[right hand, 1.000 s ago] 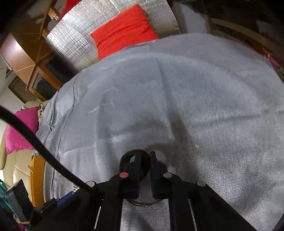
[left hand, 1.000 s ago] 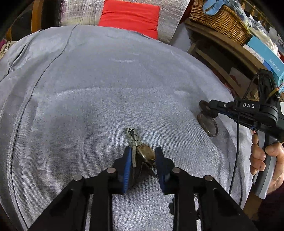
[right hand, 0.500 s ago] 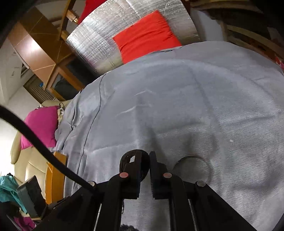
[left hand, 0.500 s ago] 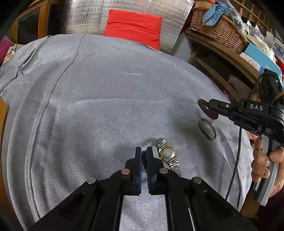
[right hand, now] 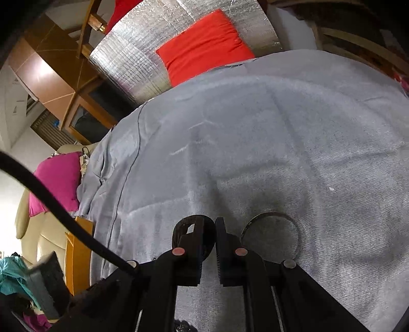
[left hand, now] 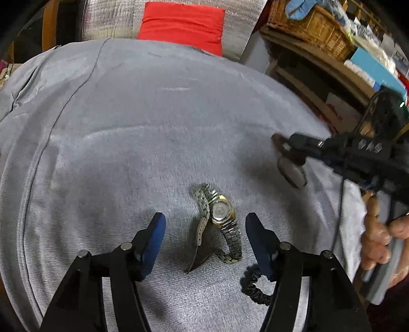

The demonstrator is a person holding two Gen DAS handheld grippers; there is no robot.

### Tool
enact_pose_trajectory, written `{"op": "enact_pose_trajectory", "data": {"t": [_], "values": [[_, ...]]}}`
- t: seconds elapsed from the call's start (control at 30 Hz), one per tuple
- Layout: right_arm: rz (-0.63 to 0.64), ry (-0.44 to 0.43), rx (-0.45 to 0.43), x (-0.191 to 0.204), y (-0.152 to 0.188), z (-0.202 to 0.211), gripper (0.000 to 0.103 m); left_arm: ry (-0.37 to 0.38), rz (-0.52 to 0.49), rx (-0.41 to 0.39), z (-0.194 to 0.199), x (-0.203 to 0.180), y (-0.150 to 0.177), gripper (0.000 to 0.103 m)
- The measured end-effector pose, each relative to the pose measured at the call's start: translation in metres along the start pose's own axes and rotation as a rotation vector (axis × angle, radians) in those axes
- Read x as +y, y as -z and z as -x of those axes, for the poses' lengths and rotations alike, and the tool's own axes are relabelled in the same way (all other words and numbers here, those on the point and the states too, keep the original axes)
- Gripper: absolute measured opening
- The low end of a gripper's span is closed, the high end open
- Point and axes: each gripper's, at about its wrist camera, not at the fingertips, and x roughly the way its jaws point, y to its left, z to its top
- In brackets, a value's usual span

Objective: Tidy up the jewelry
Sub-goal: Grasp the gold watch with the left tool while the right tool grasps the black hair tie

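A silver and gold wristwatch [left hand: 219, 217] lies on the grey cloth [left hand: 153, 127], between and just beyond my left gripper's blue fingertips. My left gripper [left hand: 205, 227] is open and empty. A black beaded bracelet [left hand: 253, 286] lies by its right finger. A thin metal bangle [left hand: 291, 173] lies at the right; it also shows in the right wrist view [right hand: 276, 229], on the cloth just right of my right gripper [right hand: 211, 229]. That gripper is shut, with a dark ring-shaped thing [right hand: 189, 229] at its left finger; whether it is gripped is unclear.
A red cushion [left hand: 181, 23] leans on a silver quilted pad at the far edge. Wooden shelves with a wicker basket [left hand: 314, 28] stand at the right. A pink cushion [right hand: 56, 184] and a wooden cabinet lie off the cloth's left side.
My left gripper has opened and let go of the watch, which now lies on the cloth. The right gripper has lifted off the bangle, which stays on the cloth.
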Motion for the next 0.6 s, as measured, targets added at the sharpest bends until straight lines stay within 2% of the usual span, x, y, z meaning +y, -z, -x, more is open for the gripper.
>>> {"op": "enact_pose_trajectory", "data": {"t": [0.2,0.23,0.27,0.33,0.53,0.6], "values": [[-0.006,-0.003,-0.002,-0.006,0.000,0.004,0.010,-0.047,-0.062,-0.020,-0.013,-0.023,0.000,0.065],[-0.006,-0.003,-0.002,-0.006,0.000,0.005,0.010,-0.053,-0.069,-0.025,-0.015,-0.026,0.001,0.063],[-0.008,-0.005,-0.001,-0.006,0.000,0.005,0.010,-0.058,-0.078,-0.032,-0.016,-0.029,0.001,0.049],[-0.004,-0.008,-0.003,-0.005,0.000,0.005,0.010,-0.079,-0.098,-0.039,-0.018,-0.032,0.001,0.032],[0.012,-0.030,-0.009,0.003,0.002,0.008,0.010,-0.060,-0.076,-0.063,-0.009,-0.019,-0.002,0.016],[0.015,-0.039,-0.009,0.007,0.003,0.007,0.010,-0.063,-0.081,-0.073,-0.004,-0.016,-0.002,0.013]]}}
